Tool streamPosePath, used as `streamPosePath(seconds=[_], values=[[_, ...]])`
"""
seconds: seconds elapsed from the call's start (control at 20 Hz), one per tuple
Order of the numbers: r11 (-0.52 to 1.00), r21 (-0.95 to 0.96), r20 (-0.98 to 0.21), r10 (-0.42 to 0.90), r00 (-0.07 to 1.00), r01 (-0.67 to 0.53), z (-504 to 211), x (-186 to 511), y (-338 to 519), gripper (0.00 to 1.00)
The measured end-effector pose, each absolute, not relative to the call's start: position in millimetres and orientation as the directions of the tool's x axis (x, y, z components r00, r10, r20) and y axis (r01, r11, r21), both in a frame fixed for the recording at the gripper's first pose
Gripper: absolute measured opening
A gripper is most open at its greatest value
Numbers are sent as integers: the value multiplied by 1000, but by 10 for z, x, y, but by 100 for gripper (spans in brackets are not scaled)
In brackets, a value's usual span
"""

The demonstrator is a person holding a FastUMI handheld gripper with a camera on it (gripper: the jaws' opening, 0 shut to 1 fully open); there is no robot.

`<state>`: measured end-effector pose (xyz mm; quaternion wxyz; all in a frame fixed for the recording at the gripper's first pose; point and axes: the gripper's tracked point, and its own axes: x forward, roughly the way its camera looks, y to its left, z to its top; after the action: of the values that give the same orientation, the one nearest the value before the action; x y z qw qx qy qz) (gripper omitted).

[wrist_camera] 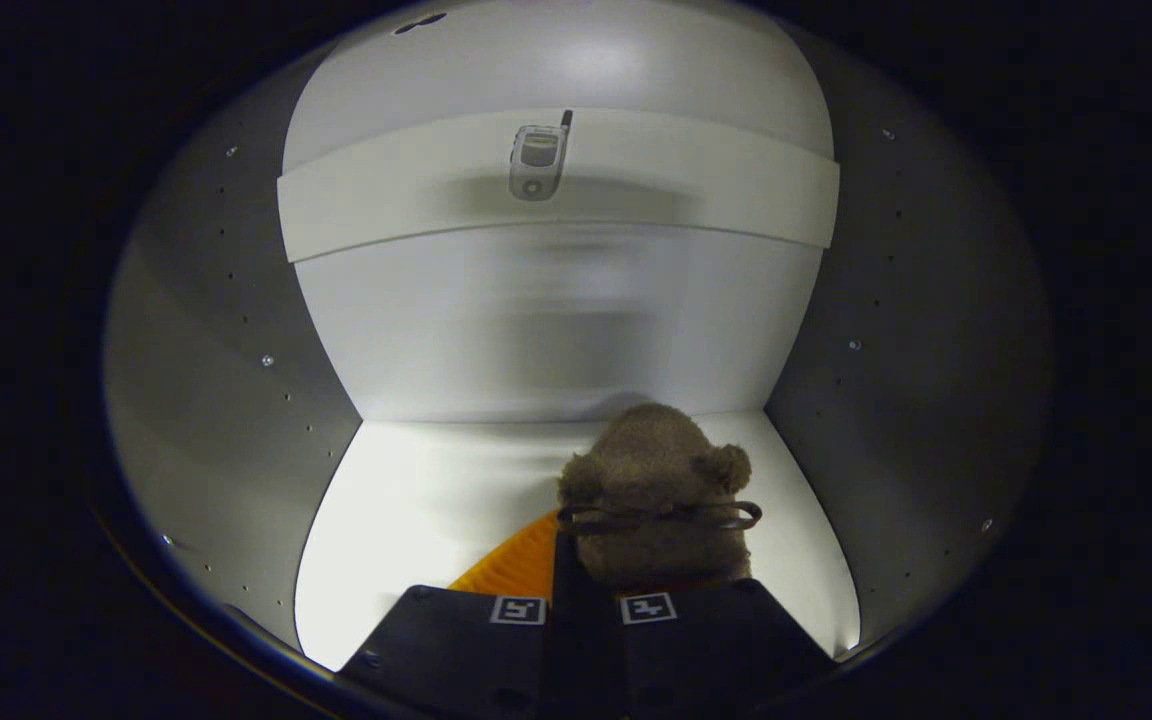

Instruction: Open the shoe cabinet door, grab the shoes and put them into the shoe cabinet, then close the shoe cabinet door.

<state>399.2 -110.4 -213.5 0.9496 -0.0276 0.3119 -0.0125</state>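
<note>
Shoe cabinet's white interior (416,500) surrounds your black two-finger gripper (584,600); left of the fingers an orange sole edge (516,565) shows, and your fingers pinch the brown fuzzy bear-shaped slipper (656,480) above the cabinet floor, below a white shelf (716,185) carrying a silver flip-phone picture (538,158).

slipper (651,500) in cabinet (236,400), on bottom panel (416,520), near back wall | held between gripper (583,607) fingers | phone (538,160) on shelf (716,190) above
</note>
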Motion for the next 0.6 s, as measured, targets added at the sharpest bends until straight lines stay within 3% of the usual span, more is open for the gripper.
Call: streamPosePath(seconds=[0.15,0.6], values=[[995,-99,-601,-51,798,-11,-2116,3856,-1089,45],[997,-75,-504,-55,862,20,-1630,3386,-1009,45]])
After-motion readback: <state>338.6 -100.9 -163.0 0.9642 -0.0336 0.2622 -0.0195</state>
